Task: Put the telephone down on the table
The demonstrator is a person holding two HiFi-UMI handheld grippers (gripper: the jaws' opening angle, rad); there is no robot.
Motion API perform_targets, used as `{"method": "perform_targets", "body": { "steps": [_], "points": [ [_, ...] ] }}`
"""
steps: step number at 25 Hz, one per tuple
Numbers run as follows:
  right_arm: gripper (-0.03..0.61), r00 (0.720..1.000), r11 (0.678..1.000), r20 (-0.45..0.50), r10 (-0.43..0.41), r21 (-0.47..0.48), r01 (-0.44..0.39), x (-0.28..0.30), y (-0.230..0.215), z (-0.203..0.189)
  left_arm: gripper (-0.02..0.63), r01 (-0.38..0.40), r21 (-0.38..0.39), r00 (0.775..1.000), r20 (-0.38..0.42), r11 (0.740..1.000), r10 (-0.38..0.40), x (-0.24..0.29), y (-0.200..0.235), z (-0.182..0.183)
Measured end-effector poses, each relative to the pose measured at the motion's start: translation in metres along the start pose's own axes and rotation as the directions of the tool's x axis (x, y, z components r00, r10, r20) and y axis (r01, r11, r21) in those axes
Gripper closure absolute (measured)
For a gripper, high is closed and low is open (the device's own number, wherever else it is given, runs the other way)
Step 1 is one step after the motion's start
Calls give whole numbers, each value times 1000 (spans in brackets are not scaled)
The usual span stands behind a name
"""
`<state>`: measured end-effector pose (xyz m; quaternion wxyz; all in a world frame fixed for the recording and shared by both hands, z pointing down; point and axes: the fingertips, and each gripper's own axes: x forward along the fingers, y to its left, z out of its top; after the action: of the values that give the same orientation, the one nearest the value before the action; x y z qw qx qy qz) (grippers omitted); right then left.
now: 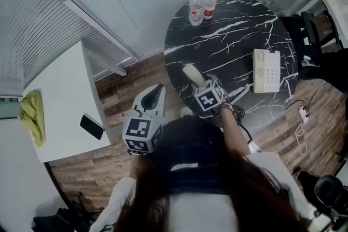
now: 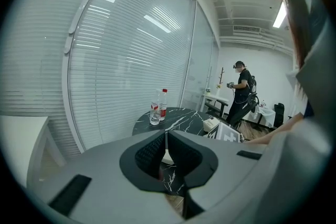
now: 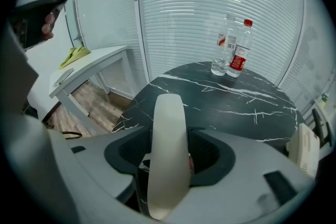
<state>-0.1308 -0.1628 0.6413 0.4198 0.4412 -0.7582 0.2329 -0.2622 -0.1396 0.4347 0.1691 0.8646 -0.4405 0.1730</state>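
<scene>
Your right gripper (image 1: 202, 87) sits over the round black marble table (image 1: 228, 46) at its 7 o'clock edge, with the cream handset (image 1: 191, 73) jutting from it. The telephone base (image 1: 266, 70) lies at the table's 3 o'clock, and two water bottles (image 1: 202, 5) stand together at 11 o'clock. Your left gripper (image 1: 155, 94) hangs off the table at 8 o'clock, over the wood floor (image 1: 136, 76). At 9 o'clock, a white side table (image 1: 60, 89) carries a yellow-green cloth (image 1: 32, 117) and a black smartphone (image 1: 92, 126).

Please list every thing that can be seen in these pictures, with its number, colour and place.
round table: 1, black with white veins, centre.
water bottles: 2, clear, table's far edge.
telephone base: 1, cream, table's right side.
handset: 1, cream, in right claw.
side table: 1, white, left.
cloth: 1, yellow-green, on side table.
smartphone: 1, black, on side table.
other person: 1, dark clothes, far background.
left claw: 1, grey, shut, empty.
right claw: 1, grey, shut on handset.
</scene>
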Motion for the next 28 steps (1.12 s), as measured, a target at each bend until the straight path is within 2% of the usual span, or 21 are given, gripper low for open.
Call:
{"method": "perform_targets", "body": {
  "steps": [6,19,28],
  "points": [
    [339,999,999,13,31,-37,-30,-6,2,-2,598,-30,0,1000,8,1000,30,-2,-14,3],
    [344,992,994,74,103,-40,-100,-31,-2,-8,598,-100,-29,995,24,995,100,-18,-56,1],
    [390,992,996,90,90,-3,-90,-48,-15,-22,602,-129,-60,990,42,990,131,-29,-79,-4]
  ]
}}
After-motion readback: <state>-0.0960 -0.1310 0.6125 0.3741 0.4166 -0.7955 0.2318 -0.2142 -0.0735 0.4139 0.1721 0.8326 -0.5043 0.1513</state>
